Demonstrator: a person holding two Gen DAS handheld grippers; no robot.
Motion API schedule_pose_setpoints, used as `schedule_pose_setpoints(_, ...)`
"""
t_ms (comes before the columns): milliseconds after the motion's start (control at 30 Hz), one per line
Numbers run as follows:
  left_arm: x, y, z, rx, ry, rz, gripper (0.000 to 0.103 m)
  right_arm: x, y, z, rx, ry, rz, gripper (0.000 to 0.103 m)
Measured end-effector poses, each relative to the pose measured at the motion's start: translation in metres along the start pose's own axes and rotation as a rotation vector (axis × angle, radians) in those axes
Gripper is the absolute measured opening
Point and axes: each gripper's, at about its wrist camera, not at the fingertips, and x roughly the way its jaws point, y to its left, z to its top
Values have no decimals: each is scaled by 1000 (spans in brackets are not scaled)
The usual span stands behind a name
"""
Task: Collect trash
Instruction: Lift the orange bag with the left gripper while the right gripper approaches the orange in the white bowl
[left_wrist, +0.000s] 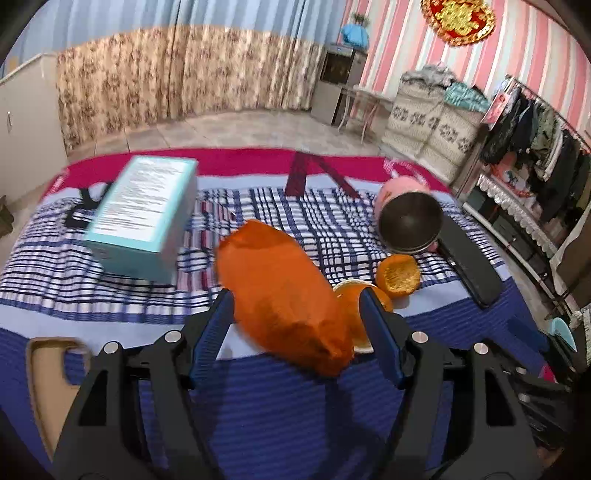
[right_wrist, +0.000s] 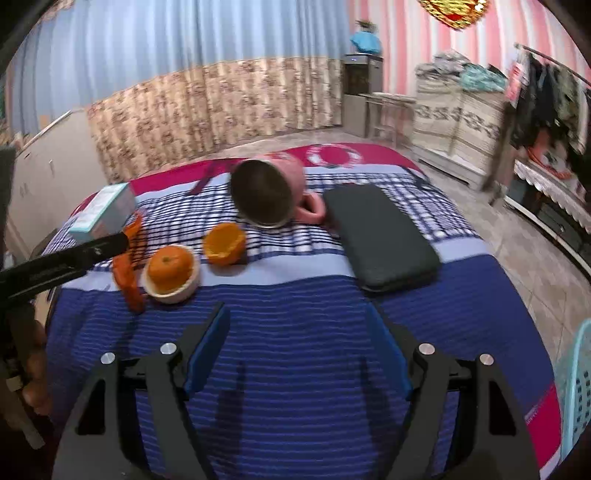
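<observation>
Our left gripper (left_wrist: 297, 306) stands apart around the orange wrapper (left_wrist: 284, 295), pads not pressing. We should close mid-length, clear of the peel (left_wrist: 399, 275) at two o'clock. Our right gripper (right_wrist: 297, 332) hangs apart, empty.

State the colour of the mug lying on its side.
Pink mug, dark inside; clearest in the right wrist view.

We could not read the blurred print on the teal box (left_wrist: 146, 212). The orange wrapper (left_wrist: 284, 295) hid part of the orange in its bowl (left_wrist: 356, 314). The frame's edge cut off the laundry basket (right_wrist: 578, 387), and the clothes rack (right_wrist: 550, 99) was smeared.
</observation>
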Motion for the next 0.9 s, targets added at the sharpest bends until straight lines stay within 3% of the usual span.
schedule_pose_setpoints(100,13,3,-2,-16,37,8,58,-2,-7,0,11,-2,-12,74)
schedule_pose_setpoints(167,16,10,-7,-25,59,-20,38,-1,-10,-1,12,-2,-13,74)
schedule_pose_setpoints(300,6,14,-16,-4,44,-17,18,1,-6,-1,12,0,3,74)
schedule_pose_setpoints(633,-37,53,-51,-59,-14,91,15,15,51,-1,-126,0,82,74)
schedule_pose_setpoints(900,-35,55,-63,-40,-45,134,15,35,94,11,-195,-12,147,63)
